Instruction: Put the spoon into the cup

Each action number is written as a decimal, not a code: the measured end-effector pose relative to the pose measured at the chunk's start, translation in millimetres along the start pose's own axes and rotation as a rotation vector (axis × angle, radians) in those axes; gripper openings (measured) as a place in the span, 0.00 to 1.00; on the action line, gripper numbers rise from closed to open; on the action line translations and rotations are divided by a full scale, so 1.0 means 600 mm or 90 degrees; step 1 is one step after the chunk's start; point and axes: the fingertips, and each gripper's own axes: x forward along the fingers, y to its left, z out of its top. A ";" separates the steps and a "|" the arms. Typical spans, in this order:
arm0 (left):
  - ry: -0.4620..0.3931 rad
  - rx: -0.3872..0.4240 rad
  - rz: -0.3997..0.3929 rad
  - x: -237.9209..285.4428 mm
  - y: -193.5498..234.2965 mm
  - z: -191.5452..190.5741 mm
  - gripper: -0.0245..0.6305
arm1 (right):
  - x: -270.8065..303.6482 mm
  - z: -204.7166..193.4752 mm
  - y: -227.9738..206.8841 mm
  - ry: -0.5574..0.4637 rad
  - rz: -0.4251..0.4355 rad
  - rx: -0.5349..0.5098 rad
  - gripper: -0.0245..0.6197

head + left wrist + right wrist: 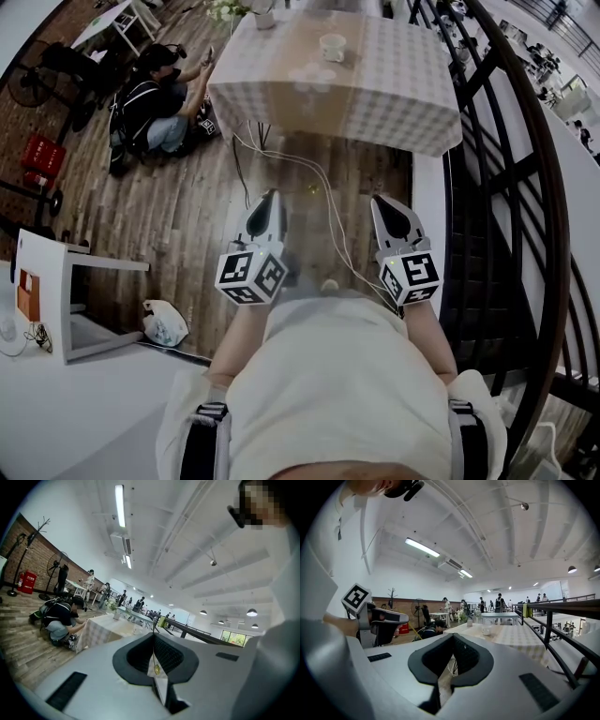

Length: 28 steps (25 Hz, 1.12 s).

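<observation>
while both are held out side by side in front of the person's torso, pointing across the wooden floor at the table, the left gripper and right gripper are nowhere near the work. left jaws pressed together, tips meeting, nothing pinched. right jaws also tip to tip in its own view, nothing between them, only floor and white cables showing through the slot lower down. cup sits on the far part of the table with the checked cloth, well apart from both grippers, with a couple of clear glasses just in front of it. spoon: too small to make out on the table from any view. vase with flowers at the table's far left corner. a person crouches on the floor beside the table's left side. black railing runs along the right.
</observation>
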 end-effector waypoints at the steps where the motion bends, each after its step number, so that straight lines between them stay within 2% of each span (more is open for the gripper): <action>1: 0.000 0.000 -0.003 -0.001 -0.004 0.000 0.04 | -0.003 0.000 -0.001 0.001 -0.001 0.000 0.03; 17: -0.003 -0.005 -0.014 0.016 -0.019 -0.001 0.04 | -0.002 -0.008 -0.016 0.006 -0.006 0.005 0.03; 28: -0.005 -0.012 -0.024 0.084 -0.010 0.007 0.04 | 0.044 -0.002 -0.060 0.011 -0.019 -0.002 0.03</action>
